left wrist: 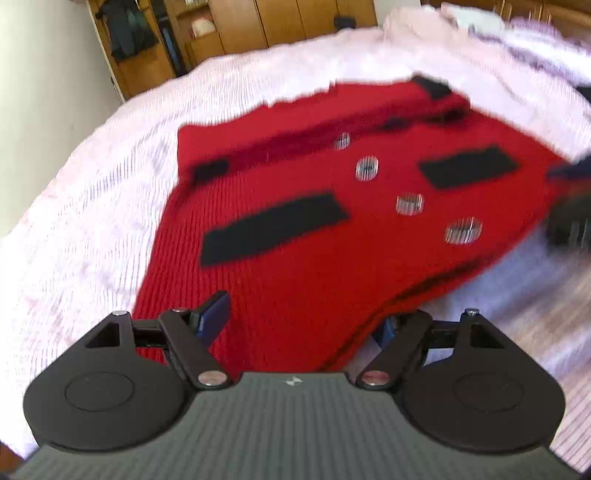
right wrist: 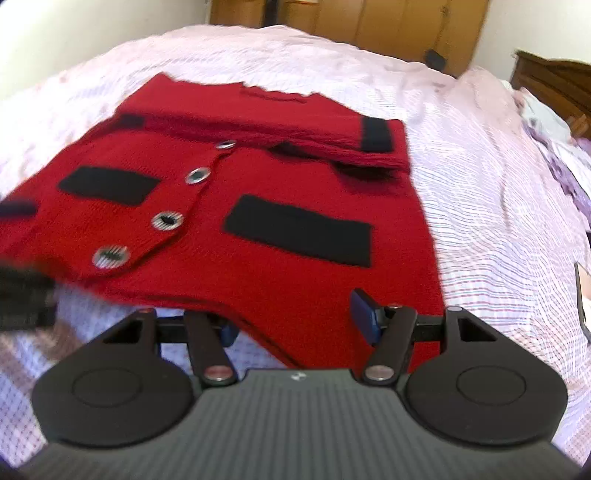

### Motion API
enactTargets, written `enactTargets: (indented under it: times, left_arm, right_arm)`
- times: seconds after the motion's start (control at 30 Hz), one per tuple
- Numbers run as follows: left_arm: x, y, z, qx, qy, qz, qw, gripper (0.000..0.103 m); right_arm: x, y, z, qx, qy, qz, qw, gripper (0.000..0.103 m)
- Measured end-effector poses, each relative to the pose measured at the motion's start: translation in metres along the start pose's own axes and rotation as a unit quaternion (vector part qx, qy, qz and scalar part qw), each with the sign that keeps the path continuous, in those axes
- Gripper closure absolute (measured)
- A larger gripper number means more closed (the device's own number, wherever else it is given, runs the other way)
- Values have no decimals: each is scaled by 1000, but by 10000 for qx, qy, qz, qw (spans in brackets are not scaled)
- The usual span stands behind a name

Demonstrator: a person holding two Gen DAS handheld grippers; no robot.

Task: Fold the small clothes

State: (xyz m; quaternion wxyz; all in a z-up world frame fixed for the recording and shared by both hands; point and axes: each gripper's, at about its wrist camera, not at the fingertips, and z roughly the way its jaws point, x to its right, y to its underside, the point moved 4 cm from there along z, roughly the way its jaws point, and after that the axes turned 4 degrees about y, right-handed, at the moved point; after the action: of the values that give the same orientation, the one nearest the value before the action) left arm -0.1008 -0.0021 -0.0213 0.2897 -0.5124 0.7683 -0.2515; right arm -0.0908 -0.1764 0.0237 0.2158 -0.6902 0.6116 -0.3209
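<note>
A small red knit cardigan [left wrist: 303,266] with black pocket patches and silver buttons lies on the bed, its sleeves folded across the top. It also shows in the right wrist view [right wrist: 280,266]. My left gripper [left wrist: 299,325] is open, its blue fingertips [left wrist: 212,314] astride the cardigan's near hem, one corner of which lifts off the bed. My right gripper [right wrist: 295,321] is open, its fingertips [right wrist: 364,314] astride the hem at the other bottom corner. Each gripper shows blurred at the edge of the other's view.
The bed is covered by a pink-and-white striped sheet [right wrist: 498,221]. Wooden wardrobes [left wrist: 258,22] stand behind it. A wooden headboard [right wrist: 554,81] and rumpled bedding [left wrist: 535,48] lie at the right. A small card [right wrist: 583,295] lies at the far right edge.
</note>
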Motion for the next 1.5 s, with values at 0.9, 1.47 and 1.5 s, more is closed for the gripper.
enactTargets:
  times: [0.9,1.47,1.5]
  left_arm:
    - [-35,-2,3,338,84,-28,9994,89]
    - [-59,-80,-8,1066,8,-513,9930,94]
    - [-62,-86,-5,1079,-1,-560,9926,94]
  right_arm:
    - [28,14,5,194,-458,786,9957,86]
    - [44,-48,0,1104,-534,1176,9855,93]
    - [44,-56,0,1182,-524,1156,9848,93]
